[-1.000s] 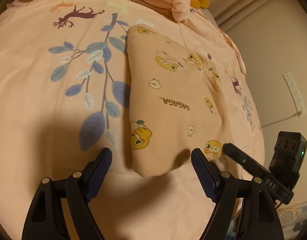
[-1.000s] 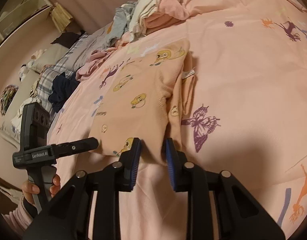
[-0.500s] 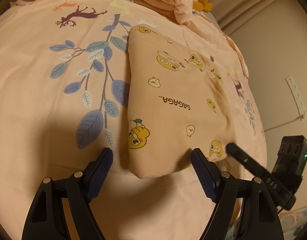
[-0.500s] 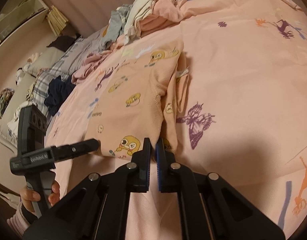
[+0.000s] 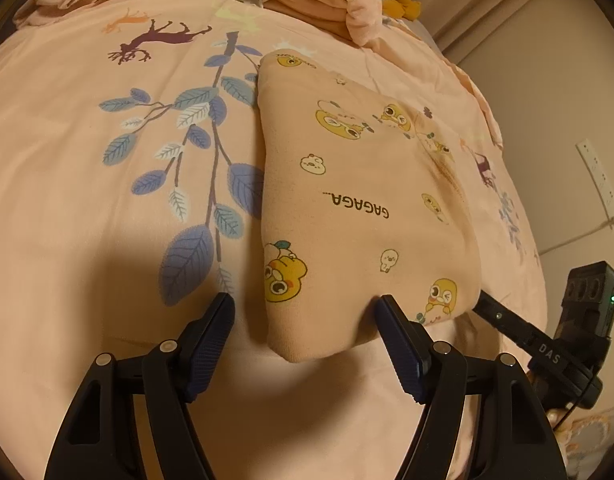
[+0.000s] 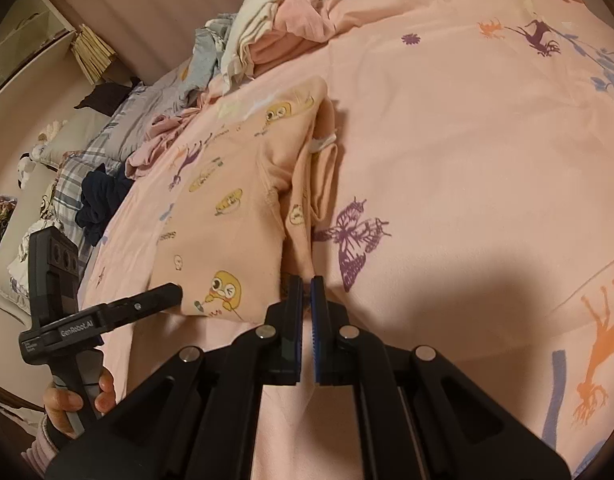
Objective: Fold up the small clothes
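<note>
Near the bed's [image 5: 87, 200] front edge lies the folded garment [image 5: 359, 208], pale orange with yellow ducklings. The right gripper [image 6: 306, 284] has pinched shut on the garment's near corner. The left gripper [image 5: 305, 312] has just been narrowing, its fingers apart around the opposite near corner, pads off the cloth.

Open bedspread [image 5: 87, 208] left of the folded shirt [image 5: 359, 208] and right of it across the butterfly print [image 6: 357, 236]; heaped clothes [image 6: 275, 24] blocking the far end; wall [image 5: 555, 92] close along one bed edge
</note>
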### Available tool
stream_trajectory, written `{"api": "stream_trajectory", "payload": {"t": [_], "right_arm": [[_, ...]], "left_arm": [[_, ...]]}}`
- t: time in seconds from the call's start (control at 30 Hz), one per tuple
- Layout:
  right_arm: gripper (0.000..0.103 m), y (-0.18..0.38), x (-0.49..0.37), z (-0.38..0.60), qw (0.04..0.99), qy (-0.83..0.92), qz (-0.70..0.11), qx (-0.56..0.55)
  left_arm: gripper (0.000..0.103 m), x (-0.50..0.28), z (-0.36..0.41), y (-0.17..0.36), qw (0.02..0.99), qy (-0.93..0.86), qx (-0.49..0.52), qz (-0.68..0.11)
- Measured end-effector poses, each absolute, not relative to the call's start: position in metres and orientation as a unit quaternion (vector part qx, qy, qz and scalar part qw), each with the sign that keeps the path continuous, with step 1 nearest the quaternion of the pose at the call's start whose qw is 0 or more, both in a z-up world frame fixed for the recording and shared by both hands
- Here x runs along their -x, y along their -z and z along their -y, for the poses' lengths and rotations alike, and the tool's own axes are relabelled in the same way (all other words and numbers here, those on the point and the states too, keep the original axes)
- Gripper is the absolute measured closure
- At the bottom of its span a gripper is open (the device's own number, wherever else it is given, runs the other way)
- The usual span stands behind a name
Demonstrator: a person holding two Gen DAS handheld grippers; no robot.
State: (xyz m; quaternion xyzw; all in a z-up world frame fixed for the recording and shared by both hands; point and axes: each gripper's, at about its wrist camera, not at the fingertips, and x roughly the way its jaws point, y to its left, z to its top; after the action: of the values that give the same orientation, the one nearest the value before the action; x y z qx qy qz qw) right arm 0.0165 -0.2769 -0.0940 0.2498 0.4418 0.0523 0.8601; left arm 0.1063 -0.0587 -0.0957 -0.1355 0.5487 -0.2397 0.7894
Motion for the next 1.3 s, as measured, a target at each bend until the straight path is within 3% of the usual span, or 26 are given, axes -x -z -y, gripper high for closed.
{"api": "stream_trajectory", "payload": {"t": [0.4, 0.47, 0.53, 0.9, 1.3], "right_arm": [[0.092, 0.070, -0.002, 0.299, 0.868, -0.035, -0.401, -0.290], [0.081, 0.064, -0.002, 0.294, 0.872, -0.043, -0.393, -0.290], [0.075, 0.059, -0.003, 0.288, 0.873, -0.058, -0.384, -0.294], [0.076, 0.057, -0.031, 0.237, 0.874, -0.105, -0.400, -0.256], [0.079, 0.097, -0.042, 0.233, 0.849, -0.076, -0.454, -0.260]], "left_arm": [[0.029, -0.088, 0.014, 0.072, 0.807, 0.223, 0.157, -0.525], [0.029, -0.087, 0.013, 0.066, 0.811, 0.226, 0.157, -0.516], [0.029, -0.086, 0.017, 0.060, 0.815, 0.233, 0.153, -0.508], [0.029, -0.077, 0.053, 0.058, 0.814, 0.302, 0.114, -0.484], [0.029, -0.083, 0.061, 0.092, 0.788, 0.300, 0.107, -0.527]]}}
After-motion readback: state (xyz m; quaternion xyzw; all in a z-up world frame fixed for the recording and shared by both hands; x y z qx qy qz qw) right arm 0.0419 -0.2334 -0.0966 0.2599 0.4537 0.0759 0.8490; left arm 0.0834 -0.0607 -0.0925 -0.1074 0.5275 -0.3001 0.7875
